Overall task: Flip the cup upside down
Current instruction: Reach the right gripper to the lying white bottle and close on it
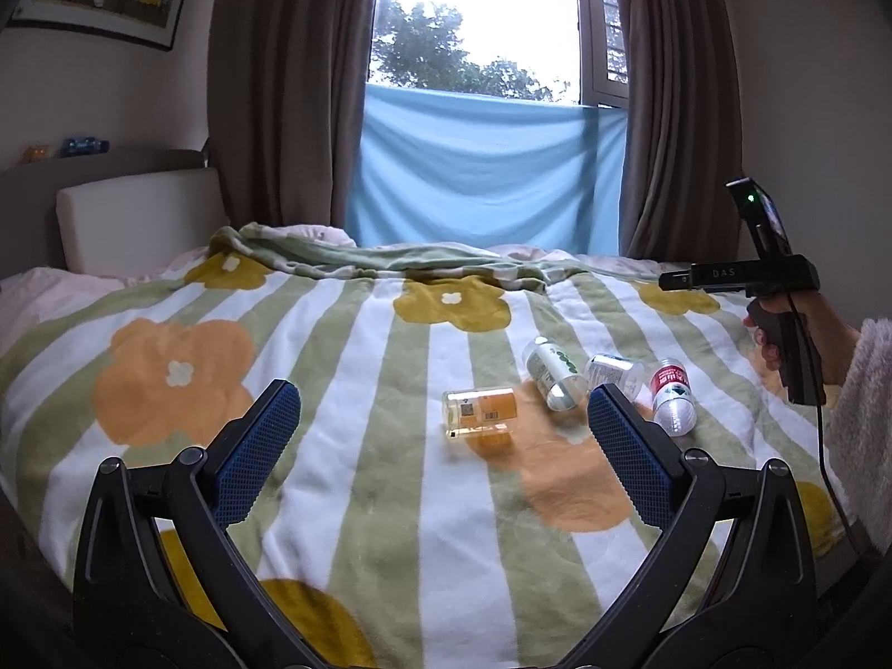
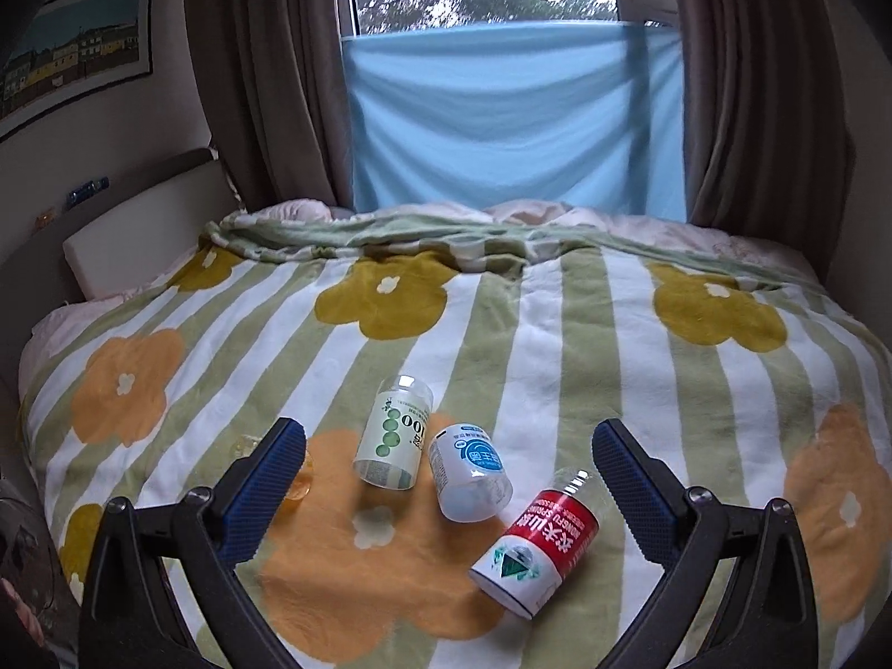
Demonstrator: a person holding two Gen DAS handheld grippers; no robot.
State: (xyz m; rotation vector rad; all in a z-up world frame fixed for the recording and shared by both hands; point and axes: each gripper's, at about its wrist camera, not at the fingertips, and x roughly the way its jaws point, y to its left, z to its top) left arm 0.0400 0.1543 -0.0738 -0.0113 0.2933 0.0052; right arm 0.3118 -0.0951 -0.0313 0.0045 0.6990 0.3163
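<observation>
Several clear plastic cups cut from bottles lie on their sides on the flowered blanket (image 1: pixel 345 368). One has an orange label (image 1: pixel 480 411), one a green label (image 1: pixel 549 372), one a blue-white label (image 1: pixel 613 373) and one a red label (image 1: pixel 673 390). My left gripper (image 1: pixel 443 396) is open above the blanket, short of the orange cup. My right gripper (image 2: pixel 450 429) is open too, hovering over the green cup (image 2: pixel 393 439), the blue-white cup (image 2: pixel 471 471) and the red cup (image 2: pixel 535 549). Its left finger hides most of the orange cup (image 2: pixel 301 482).
A hand in a fluffy sleeve (image 1: pixel 861 407) holds the right gripper's black body (image 1: pixel 747 273) at the right of the left wrist view. A padded headboard (image 1: pixel 134 223) stands at the left; brown curtains (image 1: pixel 279 83) and a blue cloth (image 1: pixel 479 167) hang behind the bed.
</observation>
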